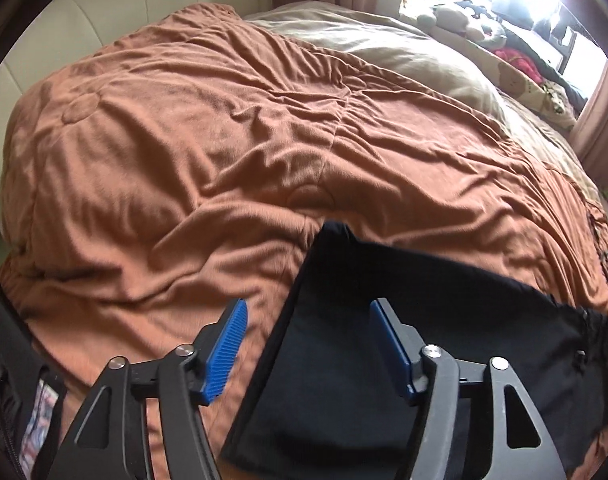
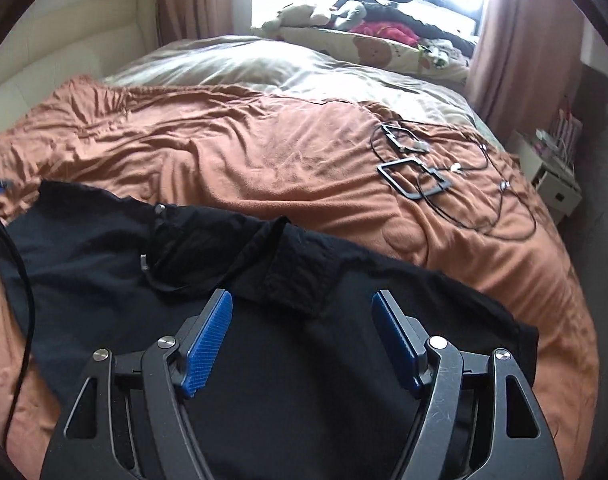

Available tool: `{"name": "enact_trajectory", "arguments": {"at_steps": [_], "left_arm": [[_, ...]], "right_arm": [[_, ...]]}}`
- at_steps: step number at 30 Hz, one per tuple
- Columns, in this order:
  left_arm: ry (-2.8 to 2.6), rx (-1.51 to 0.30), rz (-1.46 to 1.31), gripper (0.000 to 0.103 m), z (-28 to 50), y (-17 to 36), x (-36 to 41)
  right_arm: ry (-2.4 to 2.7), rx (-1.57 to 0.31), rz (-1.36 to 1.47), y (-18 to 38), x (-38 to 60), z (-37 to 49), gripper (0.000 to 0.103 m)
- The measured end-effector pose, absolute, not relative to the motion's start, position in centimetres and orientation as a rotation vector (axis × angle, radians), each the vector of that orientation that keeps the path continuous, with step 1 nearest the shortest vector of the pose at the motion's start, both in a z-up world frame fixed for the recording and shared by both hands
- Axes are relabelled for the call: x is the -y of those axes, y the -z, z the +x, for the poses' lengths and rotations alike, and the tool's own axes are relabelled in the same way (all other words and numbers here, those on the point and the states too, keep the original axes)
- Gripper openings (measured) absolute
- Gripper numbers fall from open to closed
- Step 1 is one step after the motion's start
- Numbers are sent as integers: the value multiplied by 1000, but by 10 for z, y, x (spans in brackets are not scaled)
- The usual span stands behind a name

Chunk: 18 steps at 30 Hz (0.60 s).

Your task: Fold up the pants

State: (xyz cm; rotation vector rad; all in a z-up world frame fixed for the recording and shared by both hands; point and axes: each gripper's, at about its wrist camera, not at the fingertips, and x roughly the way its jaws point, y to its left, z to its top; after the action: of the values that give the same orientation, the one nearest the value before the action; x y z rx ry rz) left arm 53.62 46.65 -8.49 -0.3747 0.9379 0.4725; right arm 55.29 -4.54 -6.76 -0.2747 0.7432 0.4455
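Pants (image 2: 264, 320) edge straight | grippers (image 1: 308, 344) (image 2: 302, 336) open | blanket (image 1: 184, 160) bare beyond

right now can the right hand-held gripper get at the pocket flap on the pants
Probably yes: the right hand-held gripper is open above the black pants, and the pocket flap lies just ahead with nothing covering it.

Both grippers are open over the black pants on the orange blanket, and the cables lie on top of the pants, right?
Not quite. The cables lie on the orange blanket, well apart from the black pants, as the right wrist view shows. The rest holds: the left gripper and right gripper are both open over the pants, with nothing between the pads.
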Motion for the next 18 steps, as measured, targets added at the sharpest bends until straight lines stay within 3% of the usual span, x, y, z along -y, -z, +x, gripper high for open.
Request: {"name": "enact_trajectory", "arguments": {"at_steps": [4, 18], "left_arm": [[-468, -935, -408, 57, 509, 82, -463], [-457, -941, -518, 52, 438, 112, -452]], "right_arm": [[-438, -750, -236, 57, 65, 529, 71], [-421, -829, -52, 65, 108, 459, 71]]}}
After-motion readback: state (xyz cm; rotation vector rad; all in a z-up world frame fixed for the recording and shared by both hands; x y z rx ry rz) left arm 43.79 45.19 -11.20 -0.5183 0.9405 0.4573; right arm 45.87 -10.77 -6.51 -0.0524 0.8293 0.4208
